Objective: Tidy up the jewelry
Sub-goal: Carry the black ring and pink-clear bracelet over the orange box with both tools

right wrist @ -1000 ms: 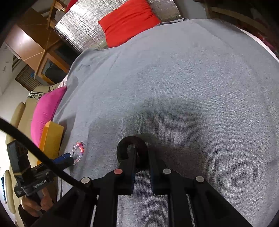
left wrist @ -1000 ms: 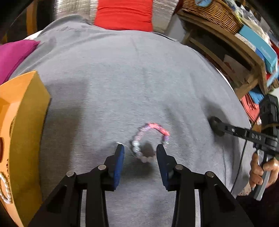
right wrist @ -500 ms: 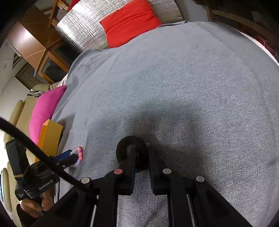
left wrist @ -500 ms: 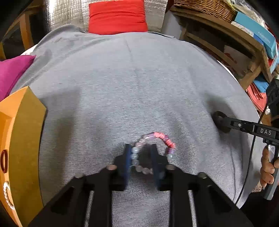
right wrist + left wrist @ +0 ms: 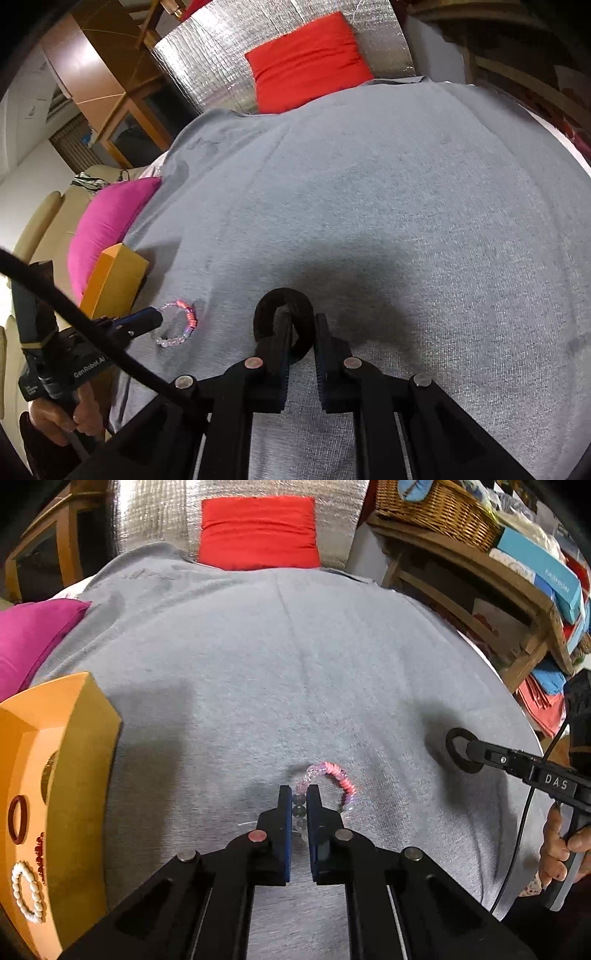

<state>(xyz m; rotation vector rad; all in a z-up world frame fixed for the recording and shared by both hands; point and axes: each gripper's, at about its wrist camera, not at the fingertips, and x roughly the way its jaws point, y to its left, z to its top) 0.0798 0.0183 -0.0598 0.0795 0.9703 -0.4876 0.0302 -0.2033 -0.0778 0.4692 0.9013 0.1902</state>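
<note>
A beaded bracelet (image 5: 334, 775) of pink, lilac and clear beads lies on the grey cloth (image 5: 295, 664). My left gripper (image 5: 299, 797) is shut on its near side, beads pinched between the blue pads. The bracelet also shows in the right wrist view (image 5: 181, 325). My right gripper (image 5: 301, 323) is shut on a black ring bangle (image 5: 284, 299) and holds it at the cloth; it also shows in the left wrist view (image 5: 460, 749). An orange jewelry box (image 5: 48, 794) stands at the left, holding a white pearl bracelet (image 5: 26, 891) and a dark red bangle (image 5: 16, 819).
A magenta cushion (image 5: 29, 638) lies behind the box. A red cushion (image 5: 258, 531) leans on silver foil at the back. A wooden shelf with a wicker basket (image 5: 436, 506) and boxes stands at the right edge.
My left gripper moved forward over the bracelet's near side and closed from wide open onto its beads. The right gripper kept still with the black bangle.
</note>
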